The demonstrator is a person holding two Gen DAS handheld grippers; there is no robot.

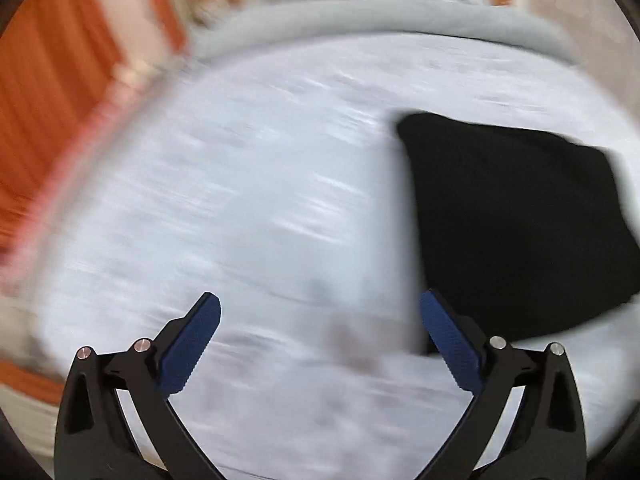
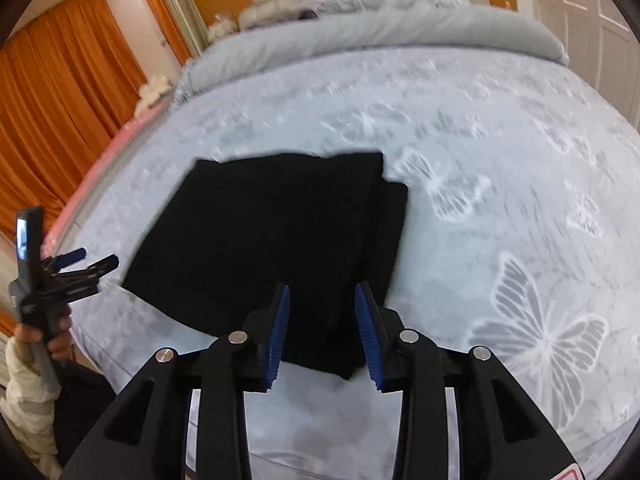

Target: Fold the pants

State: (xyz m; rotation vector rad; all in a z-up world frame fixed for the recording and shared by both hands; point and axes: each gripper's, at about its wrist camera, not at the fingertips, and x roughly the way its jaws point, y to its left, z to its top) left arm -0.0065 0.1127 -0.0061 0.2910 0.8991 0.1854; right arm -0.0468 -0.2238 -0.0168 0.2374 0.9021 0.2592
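We see the pants (image 2: 276, 240) lying on the bed (image 2: 500, 152) as a compact black rectangle, several layers stacked, with one layer peeking out along the right edge. From this we judge the folding is essentially done; what may be left is squaring that offset edge or smoothing the top, if anything.

The right gripper (image 2: 322, 334) hovers over the near edge of the pants with its blue pads partly apart; we see no cloth pinched between them, and the near corner of the fabric lies below the gap rather than in it. The left gripper (image 1: 320, 340) stands spread wide over bare bedspread, with the pants (image 1: 520, 220) off to its right and nothing between its pads. The left wrist view is heavily smeared, so we can only say the pants probably sit flat there too.

In the right wrist view the left gripper (image 2: 98, 262) shows at the left edge of the bed, held in the person's hand (image 2: 44, 336), apart from the pants. A rolled grey duvet (image 2: 360, 36) lies across the far side of the bed.
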